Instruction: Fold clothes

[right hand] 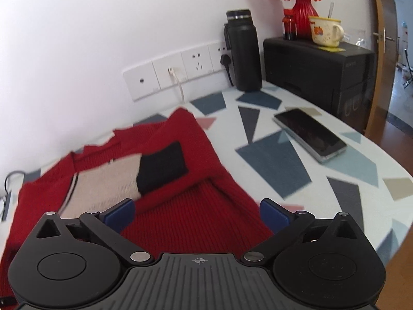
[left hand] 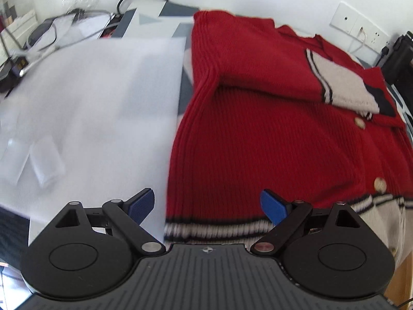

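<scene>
Grippers point(left hand: 207, 208) point(right hand: 197, 214) hang with jaws spread wide, grasping nothing, above the near edge of a red cardigan point(left hand: 271, 134) point(right hand: 180, 206) lying flat on a patterned table point(right hand: 296, 160), sleeves folded across its chest; white foam sheet point(left hand: 90, 108) left, phone point(right hand: 309, 134) right.

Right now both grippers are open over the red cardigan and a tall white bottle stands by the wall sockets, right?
Not quite: the bottle by the wall sockets is black, as the right wrist view shows. Both grippers, left and right, are open over the red cardigan.
</scene>
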A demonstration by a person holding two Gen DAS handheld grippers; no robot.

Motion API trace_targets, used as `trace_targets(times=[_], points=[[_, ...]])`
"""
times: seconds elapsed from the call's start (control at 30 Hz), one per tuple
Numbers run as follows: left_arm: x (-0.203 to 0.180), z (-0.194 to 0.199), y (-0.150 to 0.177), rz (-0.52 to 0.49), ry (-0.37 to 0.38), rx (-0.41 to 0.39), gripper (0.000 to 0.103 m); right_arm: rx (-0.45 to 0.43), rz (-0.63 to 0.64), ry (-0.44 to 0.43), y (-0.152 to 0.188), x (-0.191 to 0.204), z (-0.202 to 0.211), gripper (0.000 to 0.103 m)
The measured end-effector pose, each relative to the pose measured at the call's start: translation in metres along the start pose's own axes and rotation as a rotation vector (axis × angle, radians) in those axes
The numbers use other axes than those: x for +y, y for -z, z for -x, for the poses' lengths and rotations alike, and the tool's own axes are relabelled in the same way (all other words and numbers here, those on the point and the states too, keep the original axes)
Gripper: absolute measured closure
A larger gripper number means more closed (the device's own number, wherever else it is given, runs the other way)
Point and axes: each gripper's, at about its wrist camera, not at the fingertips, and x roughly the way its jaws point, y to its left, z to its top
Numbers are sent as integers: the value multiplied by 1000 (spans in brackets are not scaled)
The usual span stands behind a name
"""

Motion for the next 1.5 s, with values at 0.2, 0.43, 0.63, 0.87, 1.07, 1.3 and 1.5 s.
trace_targets(times=[0.2,0.43,0.63,0.87,1.07,1.3,1.5], points=[[12,4,32,53,-29,51,9,60,-16,-9,35,-19,7,2],[-24,4,30,3,-19,48,6,26,-114,-39,37,-53,16,1],[-48,-2,30,11,-88,19,0,125,-521,-159,29,-108,5,2],[-63,-4,40,39,-127,-46,0,114,-368,-207,15,-115,2,8],[-61,-3,44,47,-117,-79,0,185,-207,-141,26,-109,-9,9],[-55,1,46,27,-86,-64,0,245,75,-95,62,-71,-12,7],[-30,20,57,111,-136,-93,0,235,102,-47,69,-56,-12,1]])
